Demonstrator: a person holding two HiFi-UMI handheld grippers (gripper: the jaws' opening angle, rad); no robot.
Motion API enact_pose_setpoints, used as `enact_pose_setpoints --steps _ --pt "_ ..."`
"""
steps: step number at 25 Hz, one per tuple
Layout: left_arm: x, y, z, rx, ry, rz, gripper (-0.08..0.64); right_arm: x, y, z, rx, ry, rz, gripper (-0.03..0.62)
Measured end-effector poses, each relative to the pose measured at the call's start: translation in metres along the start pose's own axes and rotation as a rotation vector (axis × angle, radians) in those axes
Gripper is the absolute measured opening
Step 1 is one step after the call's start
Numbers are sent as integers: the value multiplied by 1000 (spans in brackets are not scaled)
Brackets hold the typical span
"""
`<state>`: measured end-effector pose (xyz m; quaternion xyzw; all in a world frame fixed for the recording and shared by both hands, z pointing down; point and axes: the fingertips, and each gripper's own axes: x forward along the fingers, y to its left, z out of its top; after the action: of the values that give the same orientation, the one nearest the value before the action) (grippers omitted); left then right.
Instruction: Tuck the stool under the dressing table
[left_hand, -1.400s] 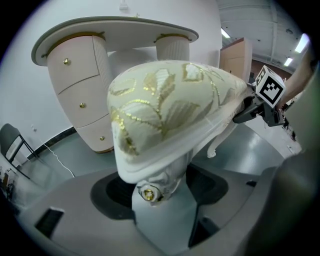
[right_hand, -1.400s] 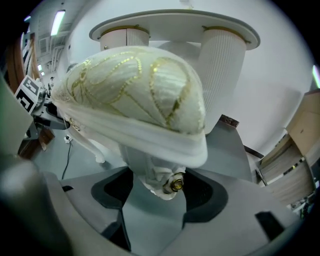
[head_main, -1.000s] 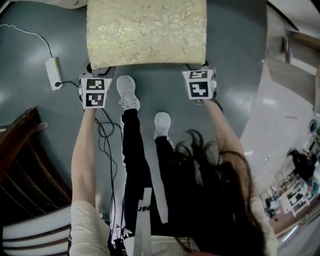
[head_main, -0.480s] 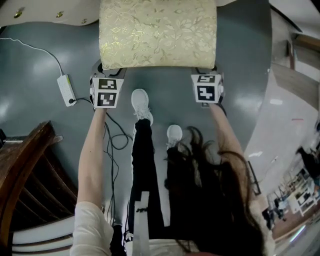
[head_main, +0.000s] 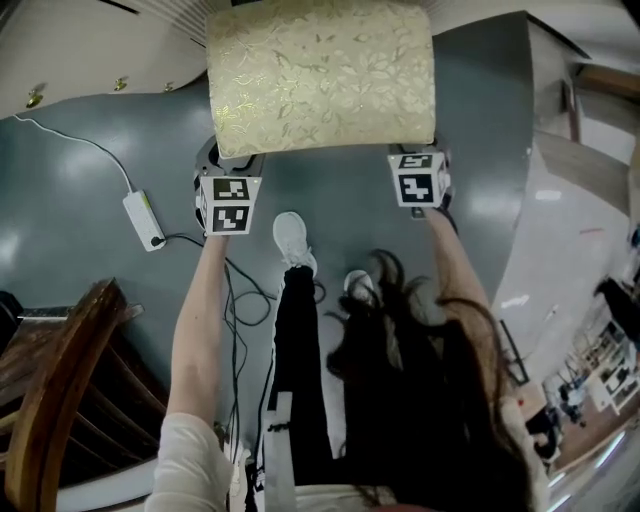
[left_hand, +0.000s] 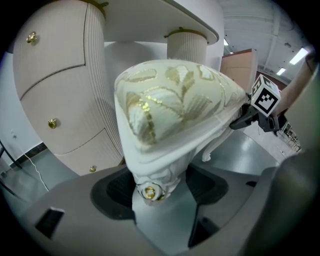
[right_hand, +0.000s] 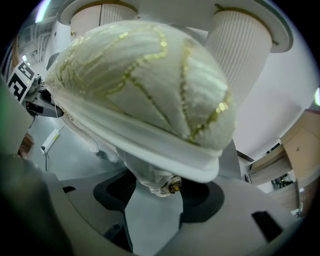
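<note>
- stool (head_main: 320, 75): cream cushion with gold leaf pattern, at 12 o'clock in the head view, over the grey floor (head_main: 80, 200), long side across the frame.
- its far edge sits at the front of the dressing table (head_main: 150, 40); how far under it reaches I can't tell.
- left gripper view: table's drawer pedestal with gold knobs at 9–10 o'clock of the stool, tabletop overhanging at 12, a fluted column just behind the cushion.
- left gripper (head_main: 225, 162): at the stool's near-left corner, 7 o'clock of the cushion. Jaws pinch the top of the white corner leg, gold rosette between the pads.
- right gripper (head_main: 412, 152): at the near-right corner, 5 o'clock of the cushion. Jaws set wide and clamped on that corner's leg, same rosette detail.
- both grippers angle down, marker cubes facing up, one forearm behind each.
- person's white shoes (head_main: 293, 240) at 6 o'clock of the stool, between the arms.
- white power strip (head_main: 145, 220) with cable at 9 o'clock, well apart from the stool.
- wooden chair (head_main: 60, 400) at 8 o'clock, frame edge.
</note>
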<state>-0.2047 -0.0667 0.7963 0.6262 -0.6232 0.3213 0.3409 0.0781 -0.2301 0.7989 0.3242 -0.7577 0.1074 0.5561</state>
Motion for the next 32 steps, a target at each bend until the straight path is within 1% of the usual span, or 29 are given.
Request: enact_pose_setpoints --steps 3,6,9,12,14,16,18,20,23,28,30,32 --pt "3 3 5 16 1 -14 316 1 0 1 9 1 -12 265" --pt "6 3 3 15 6 -25 316 1 1 -1 15 -8 -18 265" --pt "6 6 5 21 -4 -17 314 2 2 3 16 -26 -12 265" --pt "4 0 4 15 12 -12 316 1 -2 2 5 -36 -4 265" --pt "2 0 2 8 30 6 315 0 0 3 -5 -36 8 265" --pt "1 -2 -6 -7 66 19 316 0 3 -2 -12 -30 23 265" --pt "-2 -10 -18 -11 108 17 316 -3 7 -14 -12 -22 26 265" --pt "-9 -22 -30 -5 127 14 316 -8 10 -31 -15 -24 23 265" --pt "-18 -32 -44 -11 133 32 316 -14 16 -45 -26 -36 40 265" --pt "-14 -33 -43 -16 129 67 316 -13 16 -48 -49 -46 88 262" --pt "-10 -34 -45 -31 130 71 316 -11 13 -46 -59 -61 86 261" --pt "-4 -27 -34 -27 105 69 316 -6 7 -33 -57 -80 73 261"
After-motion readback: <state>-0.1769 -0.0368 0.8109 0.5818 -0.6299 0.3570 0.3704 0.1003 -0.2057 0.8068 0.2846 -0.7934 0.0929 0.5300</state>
